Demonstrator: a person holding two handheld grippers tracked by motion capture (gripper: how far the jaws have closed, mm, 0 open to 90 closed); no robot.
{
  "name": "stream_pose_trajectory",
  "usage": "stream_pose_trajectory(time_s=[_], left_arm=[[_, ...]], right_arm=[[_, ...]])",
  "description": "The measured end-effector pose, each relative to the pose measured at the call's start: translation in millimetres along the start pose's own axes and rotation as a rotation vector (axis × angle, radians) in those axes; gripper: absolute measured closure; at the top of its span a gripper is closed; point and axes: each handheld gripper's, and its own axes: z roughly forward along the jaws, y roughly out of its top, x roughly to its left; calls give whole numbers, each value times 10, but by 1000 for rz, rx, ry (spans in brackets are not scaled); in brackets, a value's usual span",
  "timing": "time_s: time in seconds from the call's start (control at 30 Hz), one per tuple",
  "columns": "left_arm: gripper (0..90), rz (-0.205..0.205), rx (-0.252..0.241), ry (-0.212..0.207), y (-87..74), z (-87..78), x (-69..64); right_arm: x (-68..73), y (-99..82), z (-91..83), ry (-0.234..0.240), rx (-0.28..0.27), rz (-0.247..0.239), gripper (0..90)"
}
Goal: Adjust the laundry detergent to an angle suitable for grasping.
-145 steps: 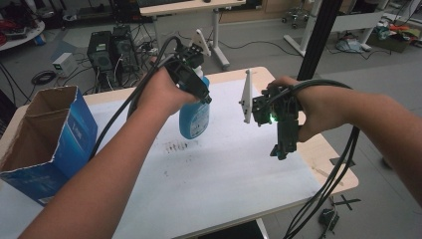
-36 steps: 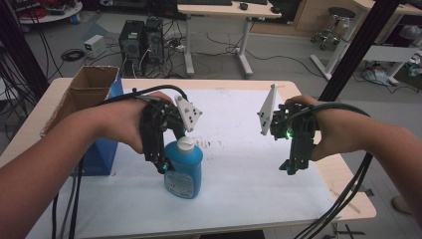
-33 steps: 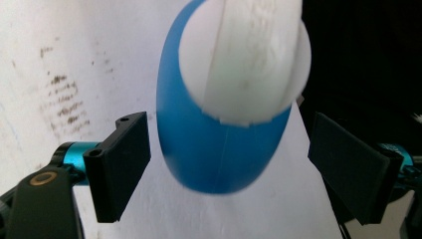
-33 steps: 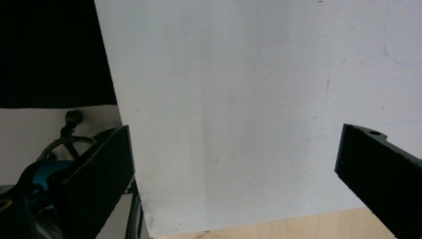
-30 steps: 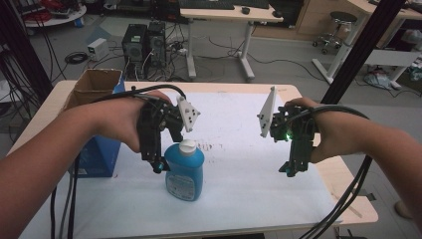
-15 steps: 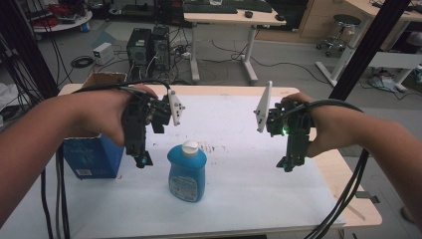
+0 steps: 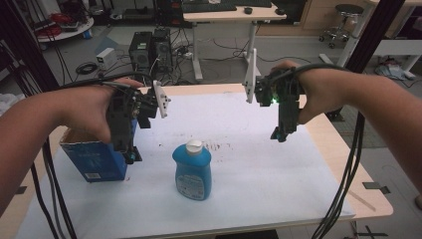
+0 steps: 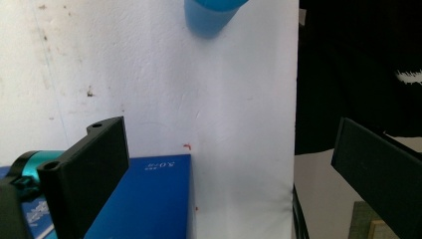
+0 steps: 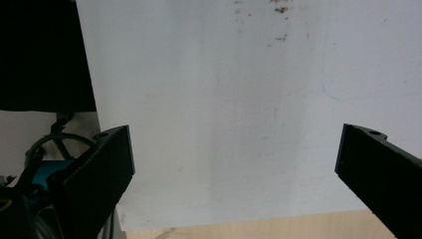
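Blue plastic soap bottle with white cap (image 7: 192, 169) stands upright mid-bench, released. Left gripper (image 7: 130, 156), jaws just opened wide, empty; right gripper (image 7: 278, 134) also open, empty. Withdraw the left one away from the bottle, minding the blue cardboard box (image 7: 94, 160) at the bench's left edge.

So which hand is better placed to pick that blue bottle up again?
Probably the left: its tool hangs open just beside the blue bottle, while the right tool is farther off across the white sheet.
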Motion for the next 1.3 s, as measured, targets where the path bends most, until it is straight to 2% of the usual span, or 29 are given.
stream_pose_trajectory(time_s=[0.13, 0.4, 0.5, 0.67, 0.9, 1.3], left_arm=[[16, -20, 13, -1, -49, -5, 1], [17, -56, 14, -17, -94, -1, 15], [17, -67, 21, -28, -88, 3, 34], [17, -84, 16, -23, -65, -3, 46], [17, -95, 36, -21, -37, -12, 37], [17, -84, 44, -23, -25, -10, 74]], right_arm=[[-168, 63, -27, 2, -14, -9, 13], [-503, 78, 67, 28, -30, 51, 13], [-555, 49, 64, 27, -35, 61, 14], [-570, 8, -7, 22, -46, 67, 13], [-545, -2, -42, 13, -51, 58, 13], [-508, 31, -53, 2, -46, 60, 13]])
